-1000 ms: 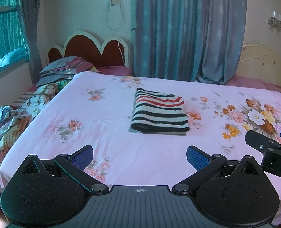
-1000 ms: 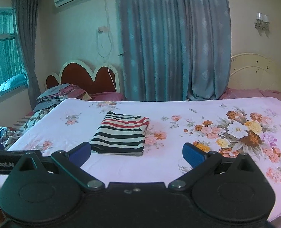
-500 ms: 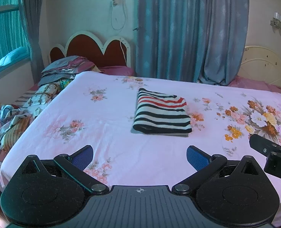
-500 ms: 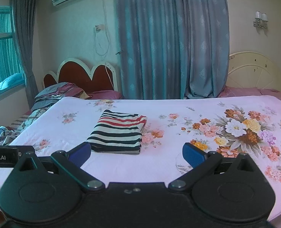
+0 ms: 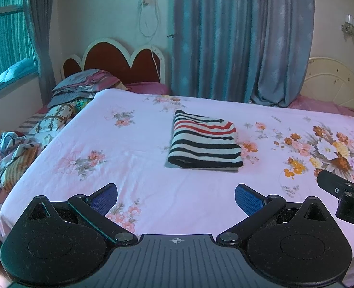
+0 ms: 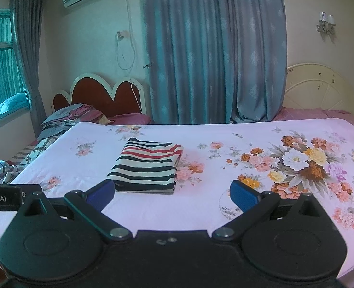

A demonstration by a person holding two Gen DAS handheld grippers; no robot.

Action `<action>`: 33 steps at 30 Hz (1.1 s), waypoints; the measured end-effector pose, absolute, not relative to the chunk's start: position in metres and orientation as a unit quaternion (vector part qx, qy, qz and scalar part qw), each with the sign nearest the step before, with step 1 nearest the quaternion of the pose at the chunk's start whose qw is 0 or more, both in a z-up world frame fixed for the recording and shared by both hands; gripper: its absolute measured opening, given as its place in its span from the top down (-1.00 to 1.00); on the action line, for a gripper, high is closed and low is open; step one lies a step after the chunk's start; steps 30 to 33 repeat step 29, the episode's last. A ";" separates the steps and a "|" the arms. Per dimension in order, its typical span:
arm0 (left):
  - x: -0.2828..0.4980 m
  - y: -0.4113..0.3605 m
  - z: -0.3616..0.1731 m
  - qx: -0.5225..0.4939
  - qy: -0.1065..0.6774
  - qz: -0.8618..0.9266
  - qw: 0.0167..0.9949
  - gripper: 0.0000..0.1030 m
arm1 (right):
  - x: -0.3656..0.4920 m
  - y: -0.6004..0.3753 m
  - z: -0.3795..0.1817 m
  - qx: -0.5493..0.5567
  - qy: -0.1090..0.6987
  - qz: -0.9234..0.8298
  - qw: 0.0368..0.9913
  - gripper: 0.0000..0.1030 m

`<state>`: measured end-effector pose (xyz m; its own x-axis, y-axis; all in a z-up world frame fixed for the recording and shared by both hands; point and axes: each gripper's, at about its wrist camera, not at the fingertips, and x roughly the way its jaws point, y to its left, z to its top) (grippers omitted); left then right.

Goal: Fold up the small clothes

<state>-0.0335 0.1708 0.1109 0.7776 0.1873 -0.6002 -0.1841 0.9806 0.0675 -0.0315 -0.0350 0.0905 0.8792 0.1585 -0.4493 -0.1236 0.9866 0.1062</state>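
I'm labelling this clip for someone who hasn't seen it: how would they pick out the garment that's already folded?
Start at the big bed with the pink floral sheet. Near its middle lies the folded striped garment, a neat rectangle. Its black, white and red stripes set it apart from the crumpled clothes heaped off the bed's left edge.

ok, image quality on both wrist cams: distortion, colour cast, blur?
Left wrist: strong fisheye bend with dark top corners, teal cast from the window, folded striped garment sharp. Right wrist: same bend, curtain bowed, floral sheet evenly lit, no glare or blur.

Garment [image 5: 204,141] on bed [image 5: 133,168] — (headboard [image 5: 119,60] behind)
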 end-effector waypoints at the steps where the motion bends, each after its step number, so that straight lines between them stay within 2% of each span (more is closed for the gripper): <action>1: -0.033 0.172 0.111 0.002 0.319 0.099 0.942 -1.00 | -0.032 -0.035 0.090 0.037 0.235 0.073 0.969 -0.98; 21: -0.015 0.176 0.096 0.002 0.330 0.093 0.939 -1.00 | -0.019 -0.031 0.079 0.038 0.248 0.073 0.965 -0.98; 25: -0.016 0.186 0.089 -0.035 0.287 0.053 0.956 -0.99 | -0.014 -0.028 0.077 0.035 0.253 0.074 0.964 -0.98; 28: 0.004 0.194 0.080 -0.051 0.314 0.060 0.946 -0.99 | -0.008 -0.029 0.072 0.033 0.259 0.066 0.963 -0.98; 33: 0.011 0.196 0.075 -0.048 0.316 0.066 0.945 -1.00 | -0.005 -0.030 0.070 0.034 0.263 0.061 0.962 -0.98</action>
